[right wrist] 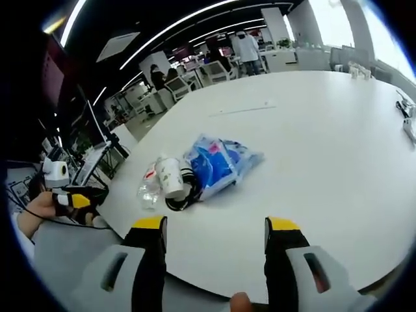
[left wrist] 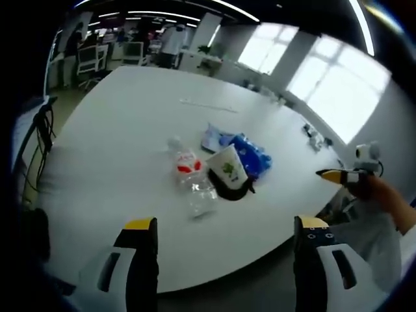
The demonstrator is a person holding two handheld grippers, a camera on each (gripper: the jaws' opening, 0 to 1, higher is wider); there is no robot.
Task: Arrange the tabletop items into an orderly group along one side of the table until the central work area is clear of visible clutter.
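Left gripper (left wrist: 224, 231) hung at the near edge of the white table (left wrist: 130, 130), jaws spread wide w/ nothing btwn them, yellow tips pointing toward the clutter. Right gripper (right wrist: 216, 224) sat likewise at the table edge, jaws wide apart & empty.

Clutter lay bunched together in one small heap near the table's mid area, ahead of both grippers & well apart from them. In the left gripper view: a clear plastic bottle (left wrist: 188, 172) w/ red label lay on its side; just beside it a white paper cup (left wrist: 227, 166) w/ a green print, tipped over, resting against a black item (left wrist: 231, 190) (what it was could not be told). Behind the cup a blue plastic bag (left wrist: 250, 155), crumpled, touching the cup. In the right gripper view the same heap: bottle (right wrist: 148, 188) nearest the table edge, cup (right wrist: 170, 175) next to it, black item (right wrist: 182, 198) under the cup, blue bag (right wrist: 218, 162) on the far side.

A thin pale strip (left wrist: 208, 105) lay farther off on the table, apart from the heap. The other gripper showed at the right of the left gripper view (left wrist: 338, 175), held by a hand (left wrist: 377, 192), off the table edge. Office chairs and people stood in the bg, blurred.
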